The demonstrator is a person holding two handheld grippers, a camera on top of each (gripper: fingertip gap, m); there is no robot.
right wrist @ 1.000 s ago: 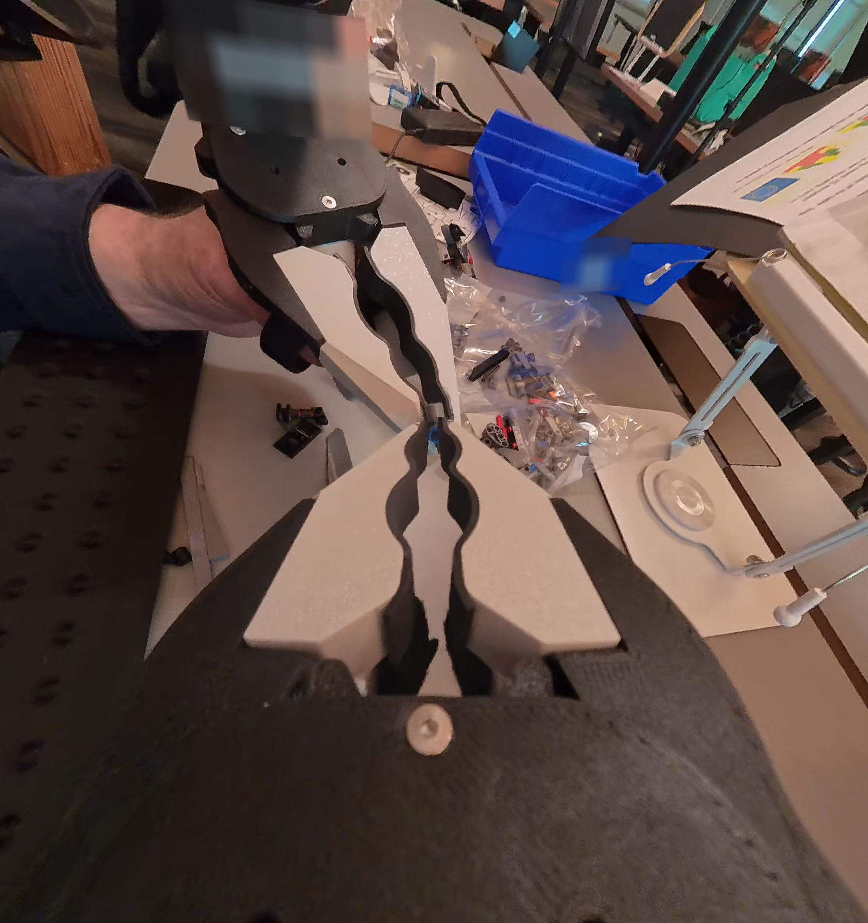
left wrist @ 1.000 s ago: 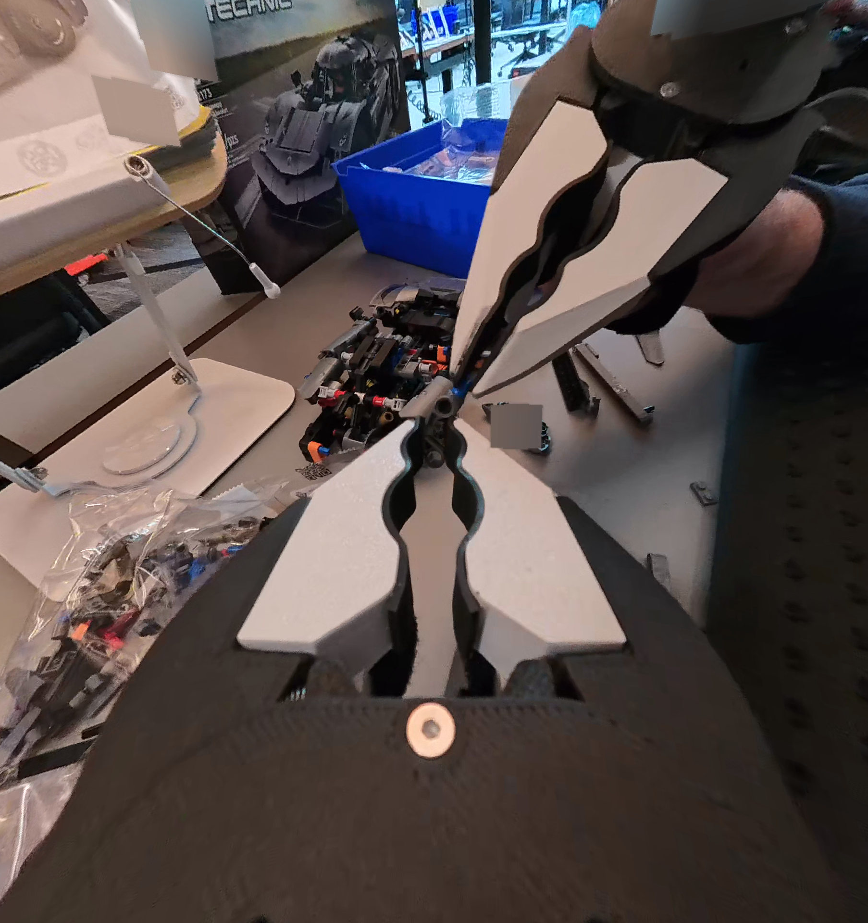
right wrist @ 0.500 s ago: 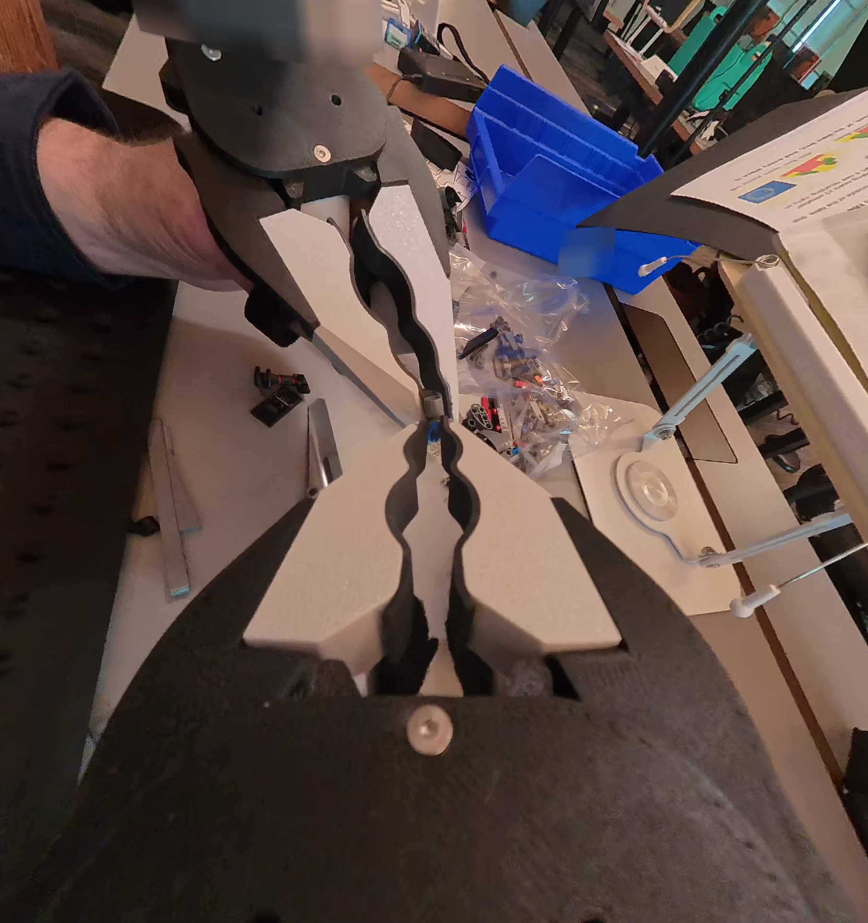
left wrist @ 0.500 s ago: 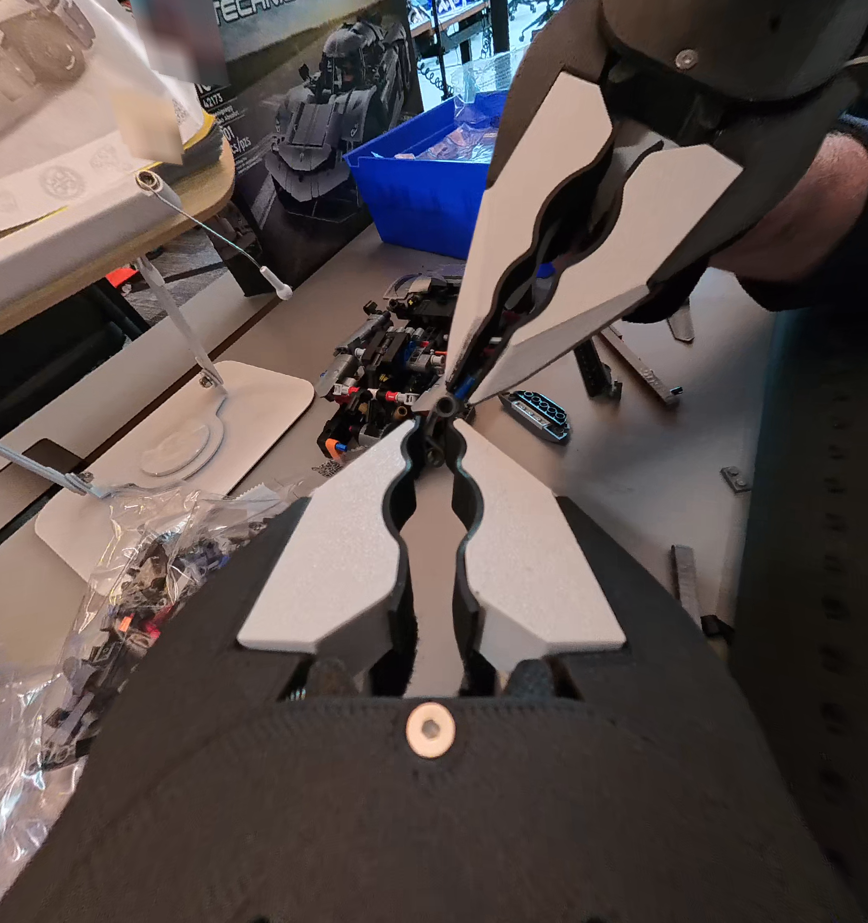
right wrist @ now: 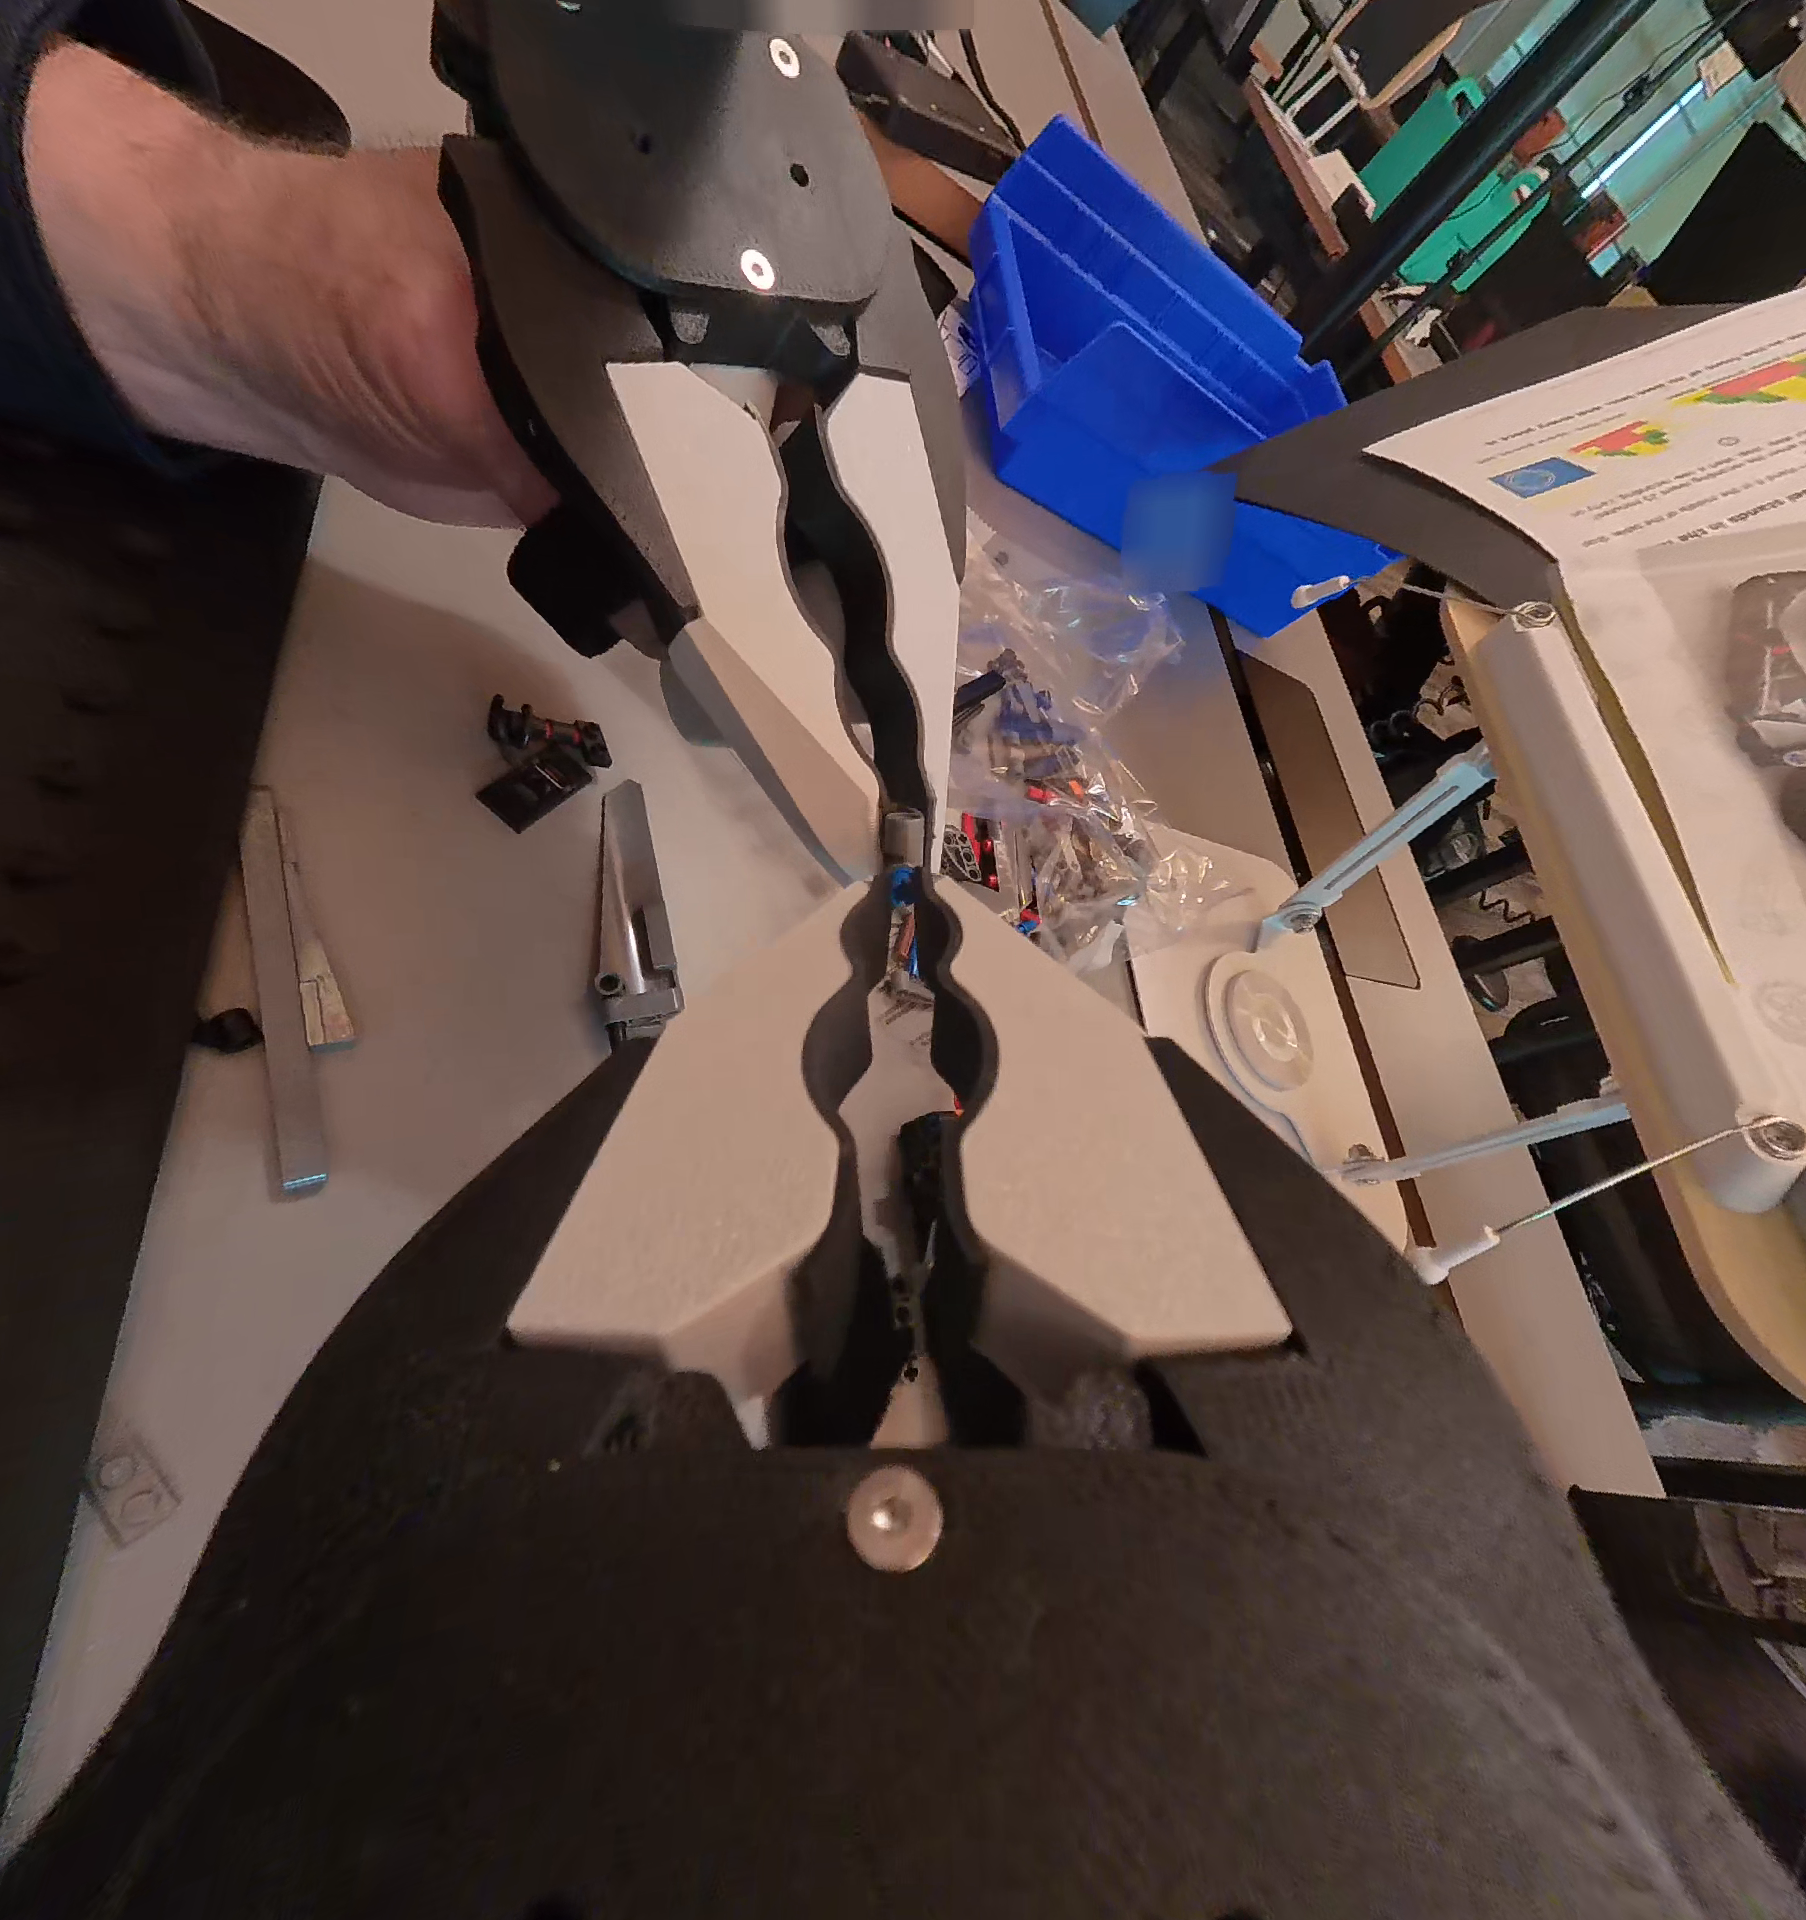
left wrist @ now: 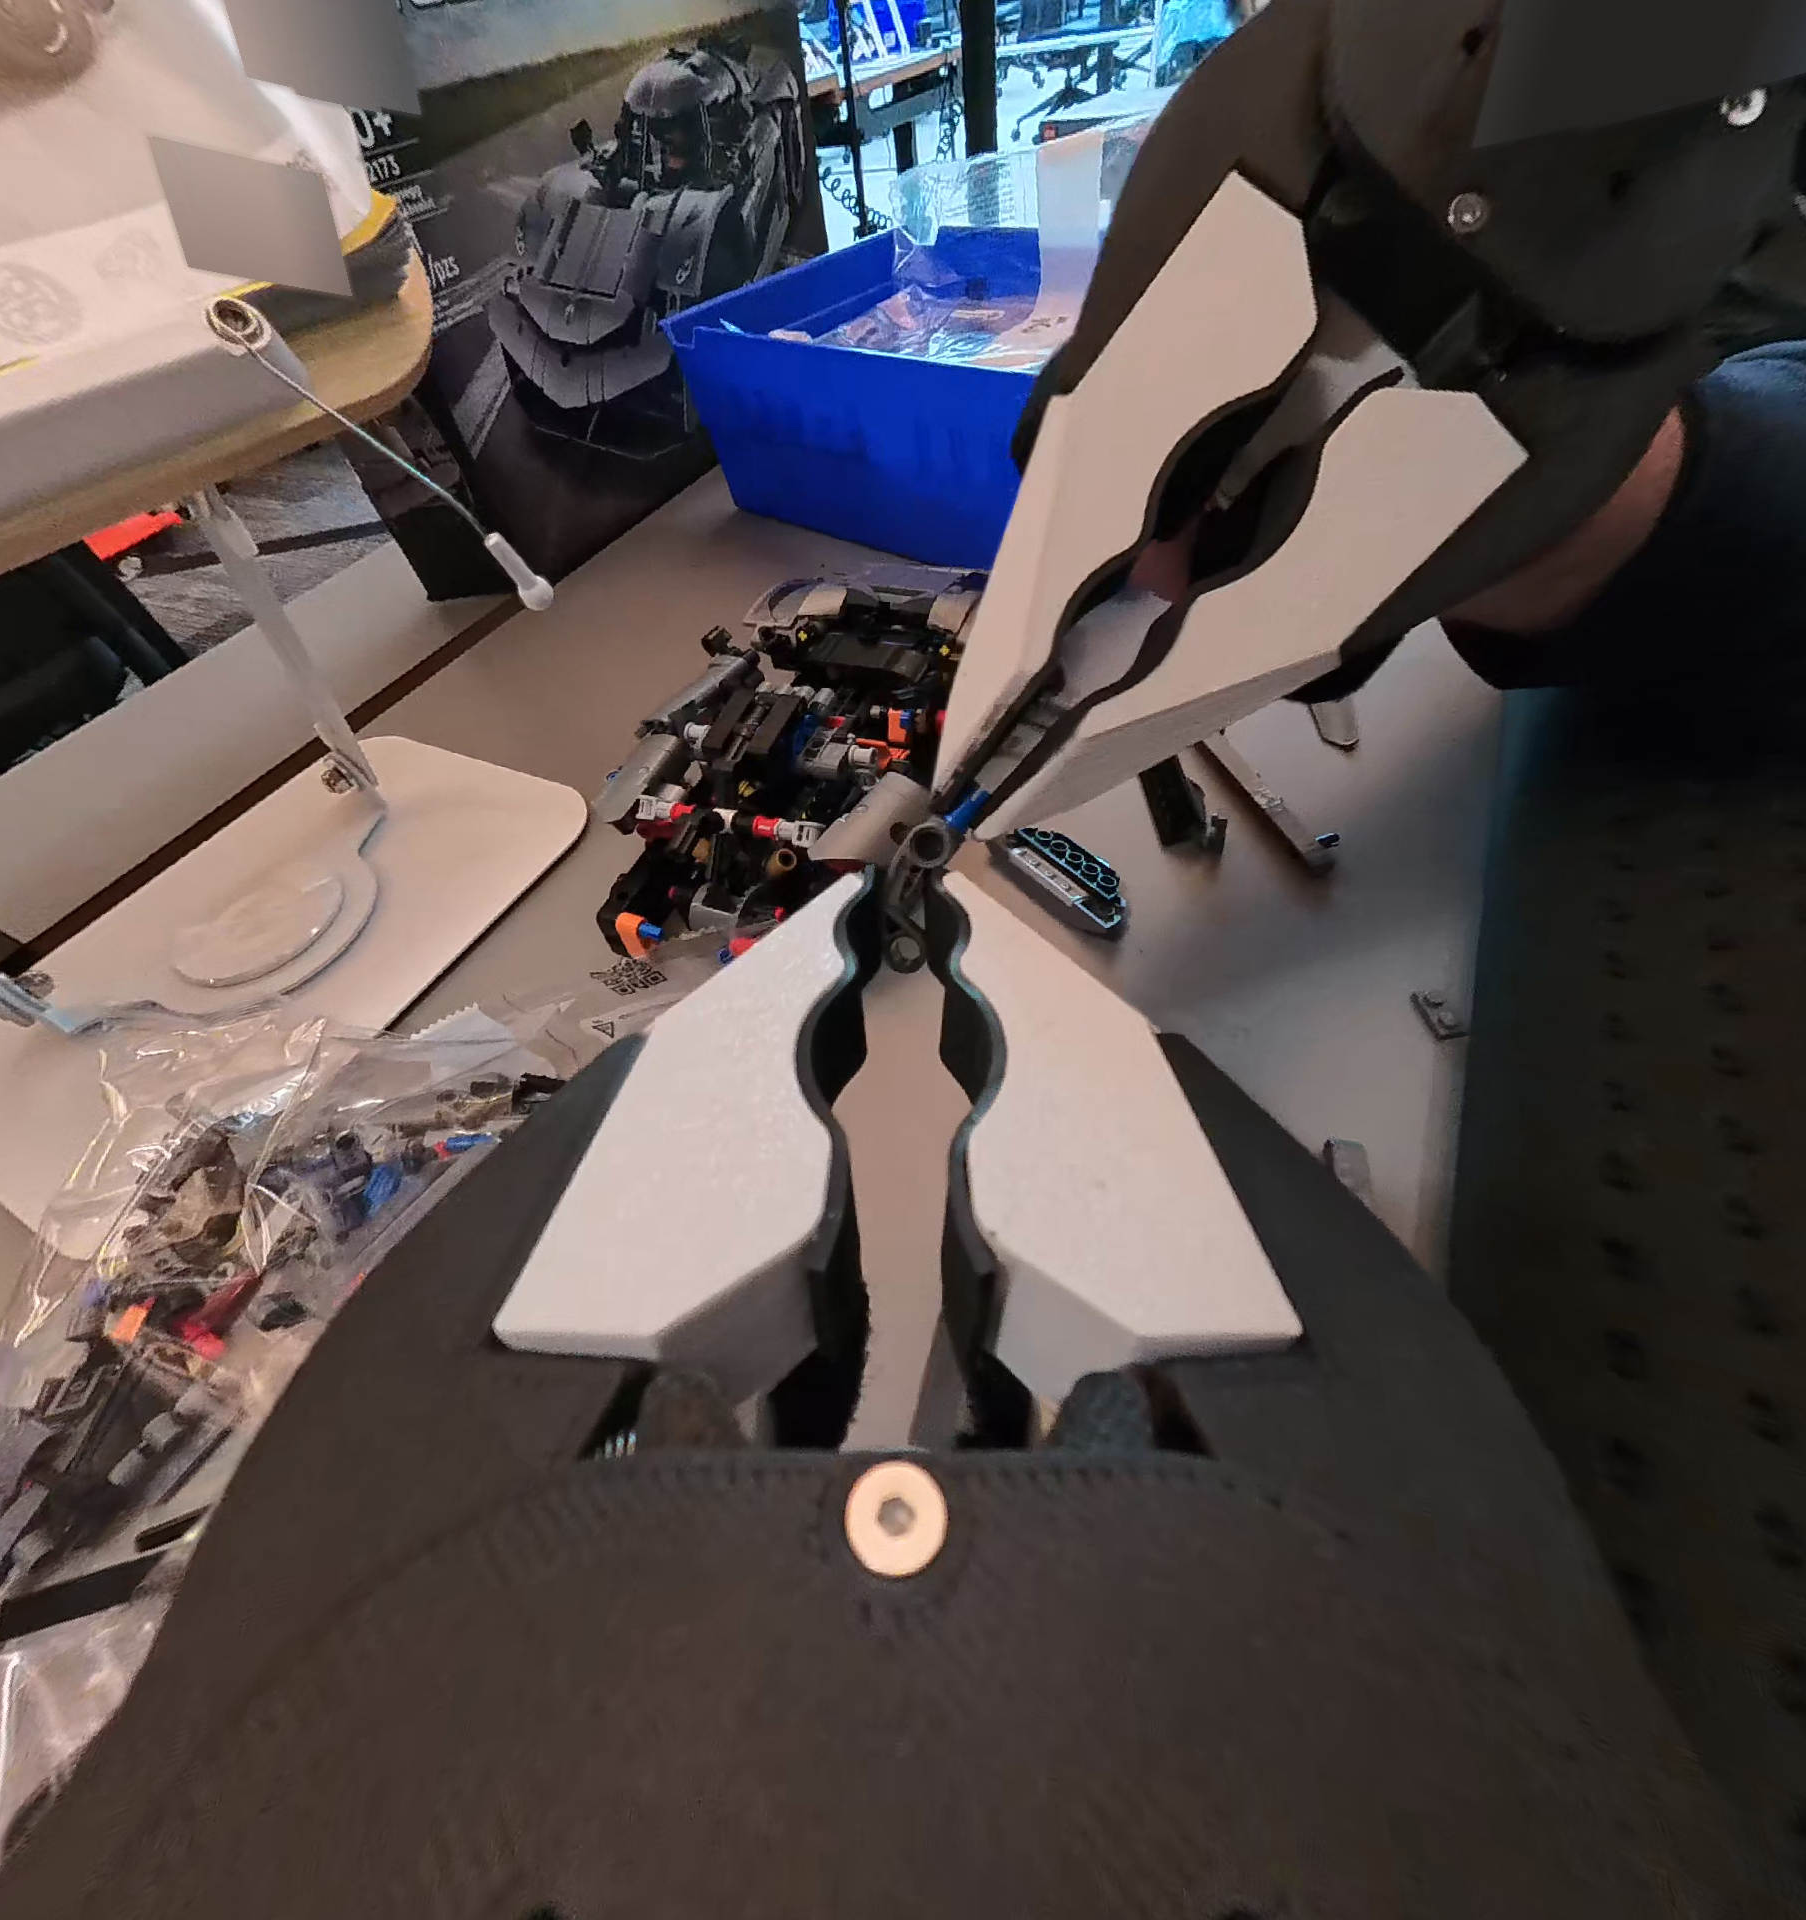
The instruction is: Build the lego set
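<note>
My left gripper point(left wrist: 907, 906) is shut on a small grey connector piece point(left wrist: 914, 854), held above the table. My right gripper point(right wrist: 904, 902) is shut on a small blue pin point(right wrist: 901, 888). The two gripper tips meet, and the blue pin point(left wrist: 966, 808) touches the grey connector point(right wrist: 901, 831). In the left wrist view the right gripper point(left wrist: 959, 821) comes down from the upper right. In the right wrist view the left gripper point(right wrist: 904, 836) comes down from the top. The partly built dark model car point(left wrist: 774, 748) lies on the table behind the tips.
A clear bag of loose parts point(left wrist: 151, 1299) point(right wrist: 1065, 821) lies near a white stand base point(left wrist: 359, 862). A blue bin point(left wrist: 847, 416) point(right wrist: 1117, 343) and the set's box point(left wrist: 608, 260) stand at the back. Grey beams point(right wrist: 286, 987), a grey panel point(right wrist: 634, 935) and black pieces point(right wrist: 540, 758) lie loose. The grippers are tip to tip, or close to it.
Both grippers stay shut and tip to tip. They have shifted together over the table, so the loose beams, the bag and the stand base sit differently in both views.
</note>
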